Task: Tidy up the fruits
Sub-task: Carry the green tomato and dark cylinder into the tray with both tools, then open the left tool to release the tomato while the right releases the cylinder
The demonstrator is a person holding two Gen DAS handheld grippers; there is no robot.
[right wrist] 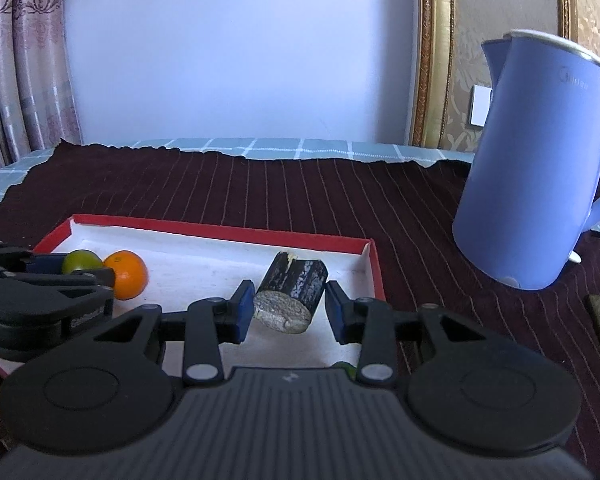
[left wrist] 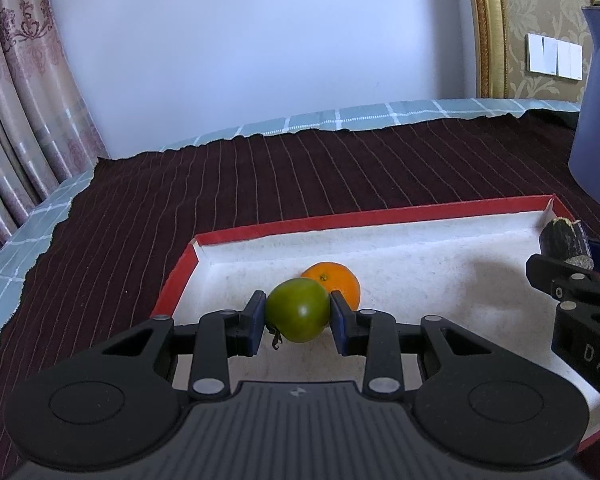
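Fingers [left wrist: 257, 317] of my left gripper [left wrist: 298, 316] are clamped on the green tomato [left wrist: 298, 310], one blue pad on each flank, over the left end of the red-rimmed tray [left wrist: 172, 276], with the orange [left wrist: 334, 280] just behind it, seemingly touching. I judge this as the placing step: next I lower and let go without nudging the orange. The tomato's stem points down and toward me. Moving right, my right gripper [right wrist: 287, 312] stands with its fingers apart, straddling the dark cane piece [right wrist: 292, 296], which appears to lie on the tray's white floor; the right pad is clear of it, the left may touch. Its long axis runs away from me, cut face toward the camera. The blue kettle [right wrist: 540, 184] stands on the counter beyond.
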